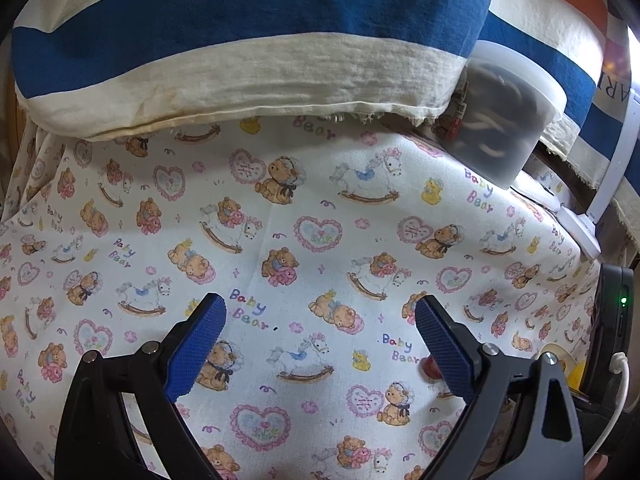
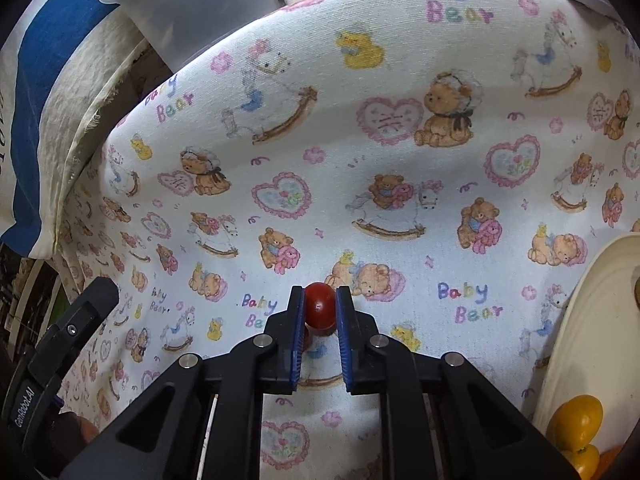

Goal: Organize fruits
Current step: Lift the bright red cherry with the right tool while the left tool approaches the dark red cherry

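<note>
While the small red fruit (image 2: 319,309) sits pinched between the blue pads of the right tongs (image 2: 320,308), it rests low over the bear-print cloth (image 2: 400,160) on the worktop, toward its near edge. These tongs tilt steeply downward. A cream plate (image 2: 576,320) with yellow fruits (image 2: 576,420) lies by the right edge. The left tongs (image 1: 320,320) gape wide and empty, angled gently down.

The right claw (image 2: 320,300) is pointing down, its two blue fingers (image 2: 298,344) squeezing in tight. The left claw (image 1: 320,320) is hanging with its fingers (image 1: 196,348) spread wide apart, gripping nothing.
</note>
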`<state>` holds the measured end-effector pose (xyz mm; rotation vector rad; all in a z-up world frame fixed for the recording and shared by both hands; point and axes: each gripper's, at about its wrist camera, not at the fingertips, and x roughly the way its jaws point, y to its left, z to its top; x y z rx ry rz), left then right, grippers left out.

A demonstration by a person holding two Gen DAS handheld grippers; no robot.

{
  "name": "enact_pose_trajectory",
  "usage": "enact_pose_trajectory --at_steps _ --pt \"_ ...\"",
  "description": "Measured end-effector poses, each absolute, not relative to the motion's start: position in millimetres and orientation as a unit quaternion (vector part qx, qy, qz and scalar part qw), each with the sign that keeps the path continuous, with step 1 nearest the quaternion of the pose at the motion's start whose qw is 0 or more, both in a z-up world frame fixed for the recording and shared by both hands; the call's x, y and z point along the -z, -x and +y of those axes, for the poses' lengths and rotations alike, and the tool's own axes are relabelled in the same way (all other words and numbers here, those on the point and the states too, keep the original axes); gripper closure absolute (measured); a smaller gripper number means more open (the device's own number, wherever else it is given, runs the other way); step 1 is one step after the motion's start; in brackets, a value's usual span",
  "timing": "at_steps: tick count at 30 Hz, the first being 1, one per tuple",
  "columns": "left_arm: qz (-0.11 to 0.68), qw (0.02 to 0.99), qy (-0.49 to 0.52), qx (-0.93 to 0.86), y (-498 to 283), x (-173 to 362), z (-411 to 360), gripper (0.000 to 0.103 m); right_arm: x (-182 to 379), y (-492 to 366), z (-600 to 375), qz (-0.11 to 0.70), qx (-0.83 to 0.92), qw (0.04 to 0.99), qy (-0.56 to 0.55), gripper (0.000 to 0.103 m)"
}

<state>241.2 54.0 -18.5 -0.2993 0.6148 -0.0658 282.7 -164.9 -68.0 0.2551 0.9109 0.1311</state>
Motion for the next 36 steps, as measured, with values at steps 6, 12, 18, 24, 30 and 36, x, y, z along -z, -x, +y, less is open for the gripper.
enact_pose_trajectory --at_steps 6,12,18,24,30,36 --pt "0.304 0.941 0.147 0.032 -241.2 19.8 55.3 0.008 68.7 -282.8 -170.9 0.436 -0.074 0.888 -0.125 0.086" --pt "0.305 0.941 0.142 0.033 -241.0 20.3 52.6 0.008 75.6 -285.6 -152.3 0.452 -0.1 0.882 -0.092 0.076" --pt "0.304 0.941 0.144 0.033 -241.7 20.6 54.7 0.008 79.8 -284.1 -141.1 0.448 -0.1 0.886 -0.069 0.076" --pt "0.306 0.941 0.142 0.034 -242.1 21.3 54.2 0.008 80.1 -285.6 -142.3 0.448 -0.097 0.886 -0.072 0.081" --pt "0.31 0.94 0.137 0.038 -242.7 20.1 52.5 0.008 64.3 -280.5 -146.4 0.431 -0.079 0.897 -0.057 0.081" --pt "0.33 0.933 0.124 0.076 -245.0 20.5 40.9 0.024 35.0 -268.0 -160.0 0.404 -0.047 0.91 -0.082 0.081"
